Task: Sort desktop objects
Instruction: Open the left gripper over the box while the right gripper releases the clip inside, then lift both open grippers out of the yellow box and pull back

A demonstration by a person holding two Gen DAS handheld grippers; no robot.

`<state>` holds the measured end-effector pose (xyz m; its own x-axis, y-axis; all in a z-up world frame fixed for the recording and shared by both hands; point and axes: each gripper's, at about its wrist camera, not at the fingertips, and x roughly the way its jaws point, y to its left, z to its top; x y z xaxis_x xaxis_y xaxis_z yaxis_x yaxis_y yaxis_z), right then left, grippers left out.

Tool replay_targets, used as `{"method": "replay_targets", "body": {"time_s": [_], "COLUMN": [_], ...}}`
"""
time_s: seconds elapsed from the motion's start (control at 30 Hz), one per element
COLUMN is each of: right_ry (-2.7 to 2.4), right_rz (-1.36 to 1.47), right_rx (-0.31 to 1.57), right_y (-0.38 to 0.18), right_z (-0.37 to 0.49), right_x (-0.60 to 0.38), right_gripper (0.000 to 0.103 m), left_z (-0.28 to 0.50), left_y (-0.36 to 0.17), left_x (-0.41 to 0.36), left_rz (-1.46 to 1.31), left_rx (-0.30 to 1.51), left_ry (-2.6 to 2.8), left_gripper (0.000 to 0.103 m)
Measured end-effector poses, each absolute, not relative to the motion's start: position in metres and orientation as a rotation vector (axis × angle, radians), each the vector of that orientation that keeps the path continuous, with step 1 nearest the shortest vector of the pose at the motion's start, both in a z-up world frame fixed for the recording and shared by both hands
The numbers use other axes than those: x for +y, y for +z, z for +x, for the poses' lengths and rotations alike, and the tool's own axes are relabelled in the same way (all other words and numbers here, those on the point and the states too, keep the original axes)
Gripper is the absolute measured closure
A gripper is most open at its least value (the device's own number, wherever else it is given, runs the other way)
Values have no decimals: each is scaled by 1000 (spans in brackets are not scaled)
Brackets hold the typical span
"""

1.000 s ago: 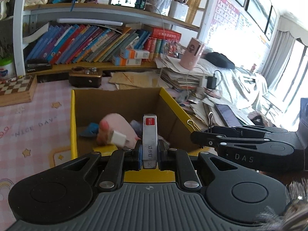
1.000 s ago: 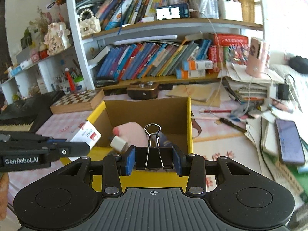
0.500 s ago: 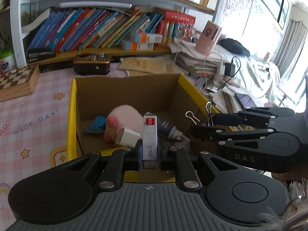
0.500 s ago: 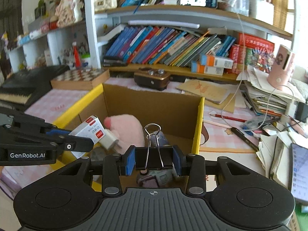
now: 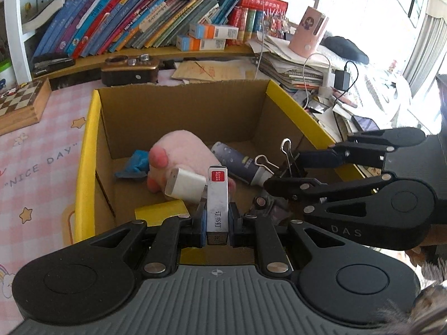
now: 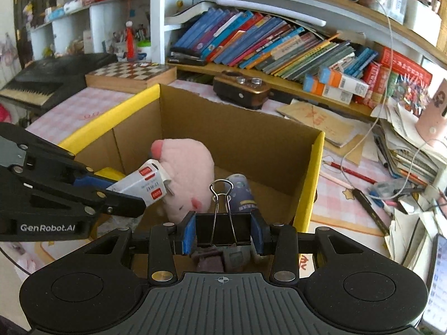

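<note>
A pink checked desk mat (image 5: 42, 150) printed with stars and the words "NICE DAY" covers the work surface, and beyond it a wooden shelf carries a leaning row of books (image 5: 134, 25). A wooden chessboard box (image 6: 131, 75) sits at the left of the mat, a small brown radio (image 5: 130, 69) stands behind the box, and a heap of papers (image 6: 405, 150) and cables spreads to the right. An open cardboard box (image 5: 181, 111) with yellow-taped rims occupies the middle of the desk. Both grippers slant downward over its near edge, side by side. The left gripper (image 5: 217, 223) is clamped tight on a slim white staple box (image 5: 217, 195) with a red label, held upright on its narrow edge above the box's interior. The right gripper (image 6: 222, 233) is closed on a black binder clip (image 6: 222, 229), its blue pads pressing the clip's two ends, with the wire handles standing up. Inside the box lie a soft pink plush toy (image 6: 187, 173), a white plastic charger block (image 5: 184, 184) resting against it, a dark cylindrical tube (image 5: 237, 162) lying on its side, and a crumpled blue scrap (image 5: 137, 164) near the left wall.
</note>
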<state>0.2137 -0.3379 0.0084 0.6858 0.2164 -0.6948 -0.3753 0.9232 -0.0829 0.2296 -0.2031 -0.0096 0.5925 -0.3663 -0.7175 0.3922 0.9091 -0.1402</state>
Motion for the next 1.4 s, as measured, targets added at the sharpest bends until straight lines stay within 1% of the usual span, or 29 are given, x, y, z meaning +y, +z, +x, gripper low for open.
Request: {"method": "replay_targets", "body": {"time_s": [0.43,0.53,0.7,0.73,0.9,0.97,1.13,1.2,1.23,1.37,1.4], "right_ry": [365,362,349,344,315,304,261,243,232,178,162], "right_rz": [-285,-295,-297,-296,-284,-277,-241,-221,-208,-136,-119], "right_rx": [760,762,765,764,737,721,676,660,652,608,593], "right_y": [5,5,5,5,10,14,25,30,32,44,47], "right_z": [224,225,224,224,214,210,198,192,189,172,166], "right_x": [-333,-332,-331,-331,-332,-331,-330,-329,-330,-329,-328], "right_gripper": [63,63,63,63,62,62,59,59,58,48,47], "left_z": [234,234,229,227,217,213,201,193,189,171,166], "left_y": [-16,-16,-12,-10,4,10,26,32,36,45,47], "left_x": [-204,-204,-204,-202,-196,-192,-180,-173,-170,-155,-150], "left_rz": [10,11,-1,-6,-12,-20,-41,-46,-48,-53,-52], "left_rx": [835,828,787,776,715,691,641,618,607,581,571], "left_ry": [-426,-428,-415,-414,-402,-399,-386,-376,-370,-347,-337], "left_gripper": [89,86,68,65,41,40,31,21,20,11,9]}}
